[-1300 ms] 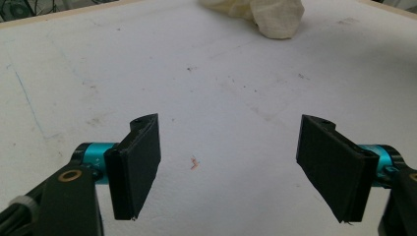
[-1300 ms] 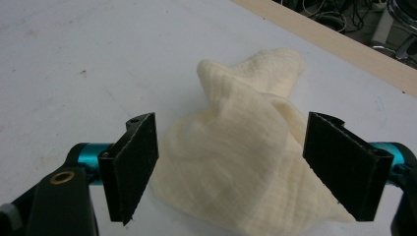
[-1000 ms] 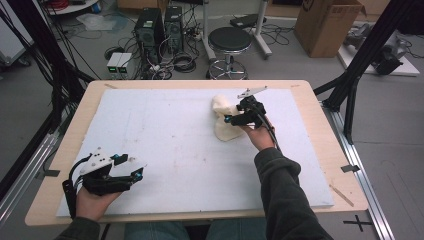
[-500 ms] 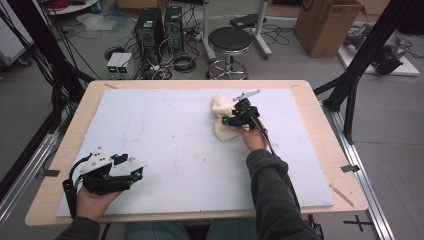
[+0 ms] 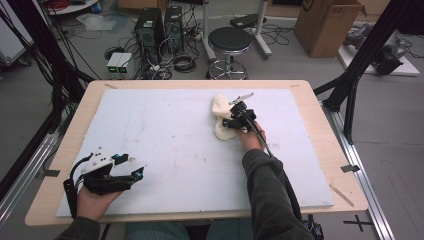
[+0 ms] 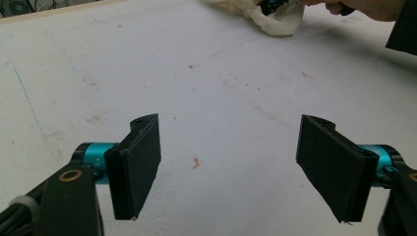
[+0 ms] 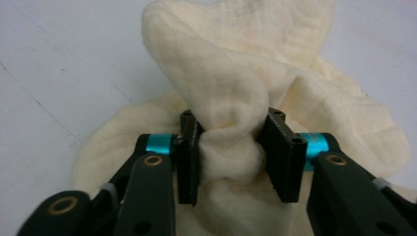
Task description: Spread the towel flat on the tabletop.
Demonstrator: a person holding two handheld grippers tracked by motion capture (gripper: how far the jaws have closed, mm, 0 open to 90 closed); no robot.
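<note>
Lower than a second ago, the right gripper (image 5: 235, 119) has come down onto the cream cloth (image 5: 220, 116), and its jaws have just been closing with a bunched fold of that cloth between them. Seen from the right gripper view, the two black pads (image 7: 189, 156) press in on the fold from both sides, pinching it into a narrow waist while the rest of the cloth (image 7: 236, 73) billows up and spreads out beyond. That crumpled cloth lies on the far right part of the white foam board (image 5: 165, 135), with the person's right hand (image 5: 251, 139) and dark sleeve reaching in from the near side.

At the near left corner, the left gripper (image 5: 139, 172) has stayed where it was, held low over the board by the left hand (image 5: 92, 200). Its jaws stand wide apart with nothing between them; bare, scuffed board shows in the gap, and the cloth (image 6: 275, 19) lies well away on the far side.

Under the board is a wooden table (image 5: 325, 130).
</note>
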